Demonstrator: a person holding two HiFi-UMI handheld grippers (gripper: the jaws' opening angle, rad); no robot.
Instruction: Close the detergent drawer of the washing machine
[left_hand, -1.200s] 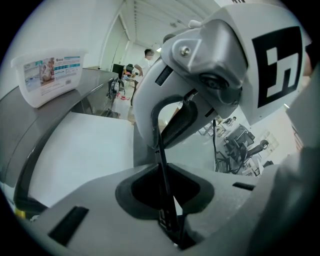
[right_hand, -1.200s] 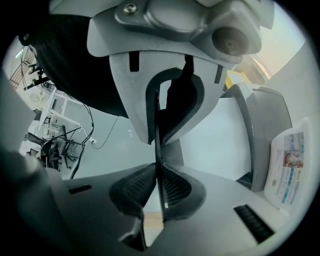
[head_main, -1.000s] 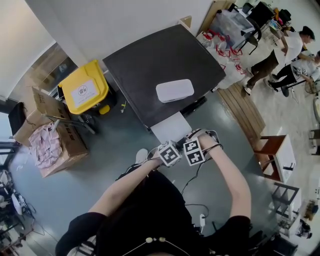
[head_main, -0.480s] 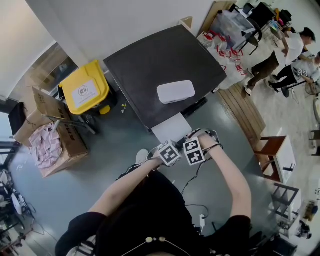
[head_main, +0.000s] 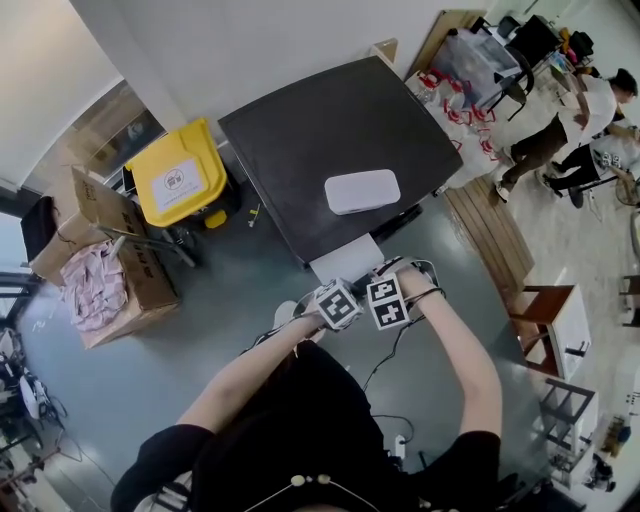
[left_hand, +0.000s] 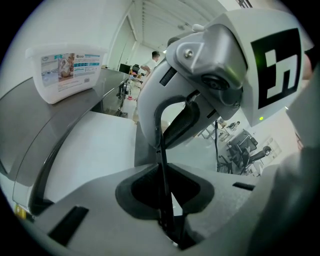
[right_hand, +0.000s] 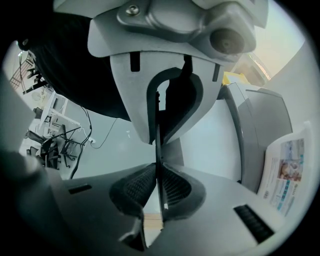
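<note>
The washing machine (head_main: 300, 140) has a dark grey top, and a white lidded box (head_main: 362, 191) stands on it. Its pale detergent drawer (head_main: 347, 259) sticks out of the front toward me. Both grippers sit side by side at the drawer's front end. My left gripper (head_main: 338, 296) is shut with nothing between its jaws, and so is my right gripper (head_main: 385, 292). In the left gripper view the closed jaws (left_hand: 161, 167) point over the drawer top (left_hand: 95, 145), with the right gripper's body (left_hand: 210, 75) close in front. The right gripper (right_hand: 159, 167) looks down beside the drawer (right_hand: 210, 145).
A yellow bin (head_main: 178, 178) stands left of the machine, with cardboard boxes (head_main: 110, 270) farther left. A wooden pallet (head_main: 490, 225) and a wooden stool (head_main: 545, 310) lie to the right. People (head_main: 560, 130) stand at the far right. A cable trails on the grey floor (head_main: 400, 440).
Both grippers have moved together toward the machine, and the drawer sticks out less than before.
</note>
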